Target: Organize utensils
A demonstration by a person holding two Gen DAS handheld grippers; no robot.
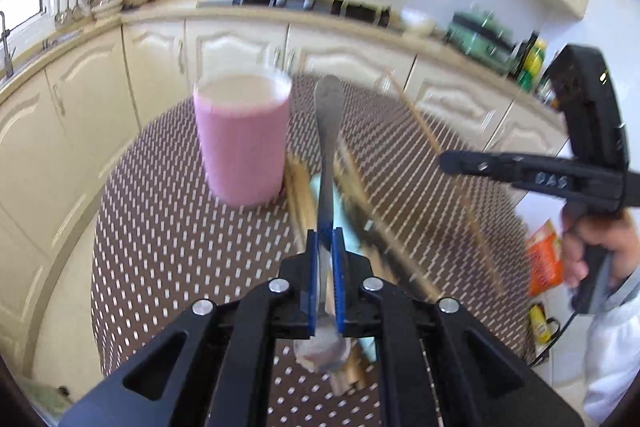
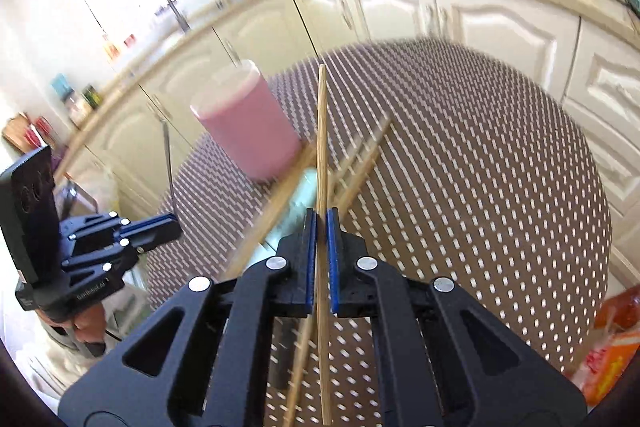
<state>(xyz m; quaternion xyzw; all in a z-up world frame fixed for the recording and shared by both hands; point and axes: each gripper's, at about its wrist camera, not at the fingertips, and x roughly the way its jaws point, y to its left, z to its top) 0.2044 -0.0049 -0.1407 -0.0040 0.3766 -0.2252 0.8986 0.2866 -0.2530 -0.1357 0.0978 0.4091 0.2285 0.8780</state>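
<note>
Perhaps "DAS" — right gripper (image 1: 444, 159)

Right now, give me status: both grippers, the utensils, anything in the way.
Left gripper shut on spoon. Right gripper shut on chopstick. Pink cup upright on table, nothing in it yet. More chopsticks loose beside cup.

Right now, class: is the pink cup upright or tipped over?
Upright. The pink cup stands on its base on the dotted tablecloth, open mouth facing up in both views.
</note>
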